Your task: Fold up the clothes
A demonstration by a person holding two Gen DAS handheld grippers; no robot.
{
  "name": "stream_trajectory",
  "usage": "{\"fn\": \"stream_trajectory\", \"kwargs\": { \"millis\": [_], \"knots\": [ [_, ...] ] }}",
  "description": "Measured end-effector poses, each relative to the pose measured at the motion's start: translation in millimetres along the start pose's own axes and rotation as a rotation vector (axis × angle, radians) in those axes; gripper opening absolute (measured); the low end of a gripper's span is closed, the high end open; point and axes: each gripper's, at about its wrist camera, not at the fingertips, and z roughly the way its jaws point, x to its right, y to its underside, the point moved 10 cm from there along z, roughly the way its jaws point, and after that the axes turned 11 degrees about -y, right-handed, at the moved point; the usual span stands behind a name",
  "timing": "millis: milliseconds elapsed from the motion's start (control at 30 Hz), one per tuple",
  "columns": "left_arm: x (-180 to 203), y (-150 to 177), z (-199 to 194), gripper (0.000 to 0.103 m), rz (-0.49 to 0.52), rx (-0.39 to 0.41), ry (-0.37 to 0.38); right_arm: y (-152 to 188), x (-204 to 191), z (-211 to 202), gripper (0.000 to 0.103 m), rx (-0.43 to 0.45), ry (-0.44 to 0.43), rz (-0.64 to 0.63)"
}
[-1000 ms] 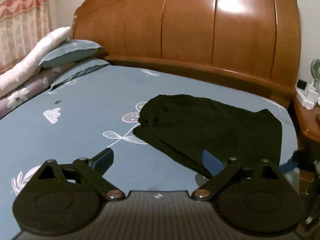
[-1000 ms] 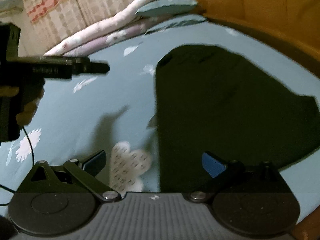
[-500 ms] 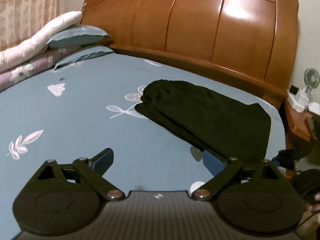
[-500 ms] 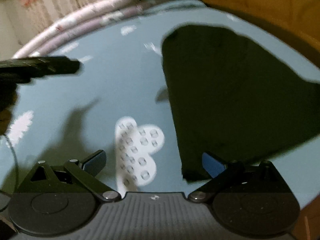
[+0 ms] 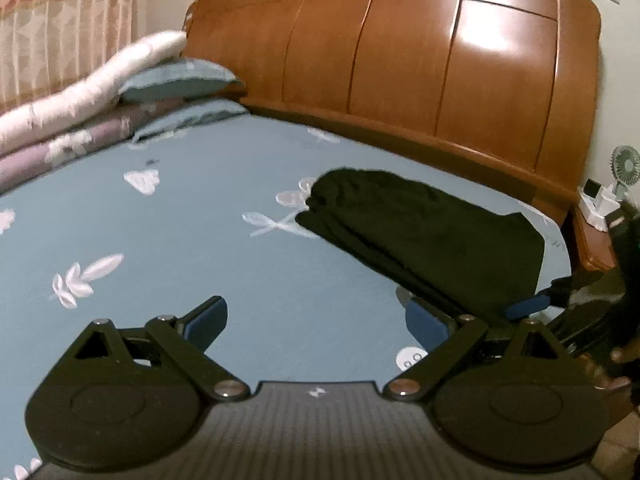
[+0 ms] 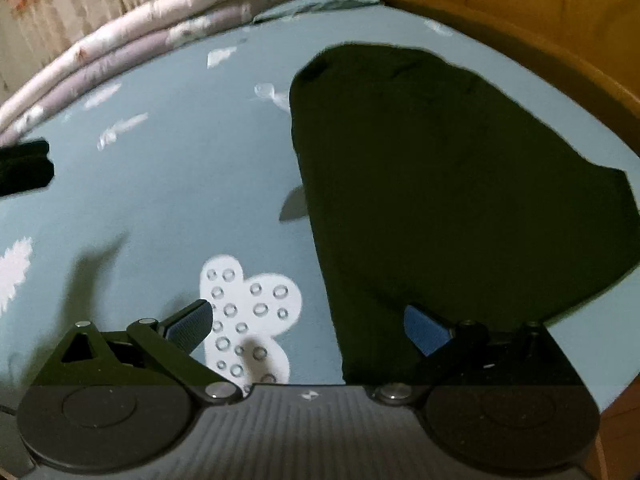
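Note:
A dark folded garment (image 5: 432,232) lies flat on the blue patterned bedsheet (image 5: 192,240), near the bed's right side. My left gripper (image 5: 316,324) hovers open above the sheet, short of the garment's near edge, holding nothing. In the right wrist view the garment (image 6: 440,184) fills the right half. My right gripper (image 6: 308,326) is open just above its near corner; the right blue pad (image 6: 424,330) hangs over the cloth, the left pad (image 6: 192,324) over the sheet. The right gripper's blue pad (image 5: 528,306) shows at the garment's far corner in the left wrist view.
A wooden headboard (image 5: 440,72) closes the far end. Pillows and rolled quilts (image 5: 100,112) are stacked at the left. A nightstand (image 5: 596,240) with a small fan (image 5: 624,168) stands at the right. The left tool's dark tip (image 6: 24,168) juts in at the left edge.
Both grippers have pulled back from the garment toward the bed's near side and stayed open. The left tool has slid out toward the left edge of the right wrist view.

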Motion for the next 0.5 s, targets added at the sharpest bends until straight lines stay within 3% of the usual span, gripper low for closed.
{"fn": "stream_trajectory", "kwargs": {
  "millis": [133, 233, 333, 500],
  "knots": [
    [-6, -15, -11, 0.101, -0.031, 0.087, -0.037, -13, -1, -23, 0.103, 0.045, 0.067, 0.005],
    [-3, -23, -22, 0.101, 0.024, 0.111, 0.01, -18, -6, -42, 0.103, 0.071, 0.166, -0.002],
    [3, -26, -32, 0.101, 0.083, 0.102, 0.092, -14, -17, -64, 0.103, 0.106, 0.271, 0.036],
    [12, -19, -40, 0.101, 0.079, 0.019, 0.148, 1, -36, -91, 0.103, 0.131, 0.38, 0.159]
  ]
}}
